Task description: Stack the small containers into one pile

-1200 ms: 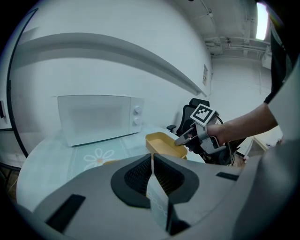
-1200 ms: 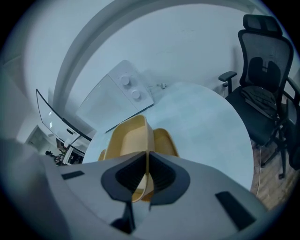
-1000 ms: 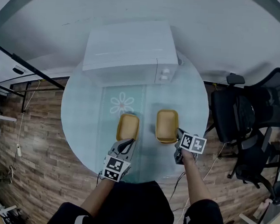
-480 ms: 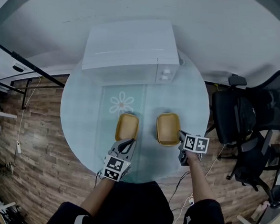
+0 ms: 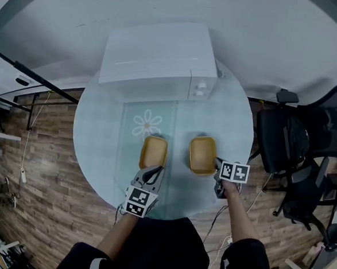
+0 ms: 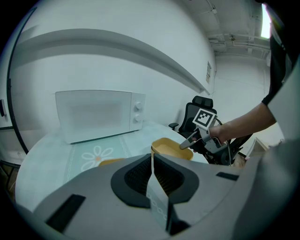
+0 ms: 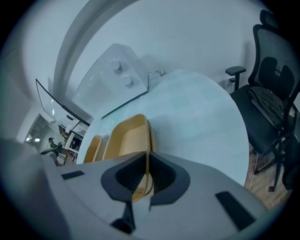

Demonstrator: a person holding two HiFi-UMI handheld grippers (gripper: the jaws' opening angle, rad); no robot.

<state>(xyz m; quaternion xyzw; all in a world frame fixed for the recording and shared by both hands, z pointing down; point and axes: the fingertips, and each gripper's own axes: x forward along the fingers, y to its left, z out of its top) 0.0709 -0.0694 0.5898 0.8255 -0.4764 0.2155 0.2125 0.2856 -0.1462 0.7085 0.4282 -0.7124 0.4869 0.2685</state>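
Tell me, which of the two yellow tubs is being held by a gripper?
The right tub, nearer the office chair. The right gripper is clamped on its near rim. The left tub sits free, and the left gripper near it is closed on nothing.

Showing no legible text, brand or number. Displaying only black-and-white square marker patterns on cubes of left gripper (image 5: 152, 173) and right gripper (image 5: 216, 162). Rendering wall sign (image 6: 208, 71) print too small for reading.
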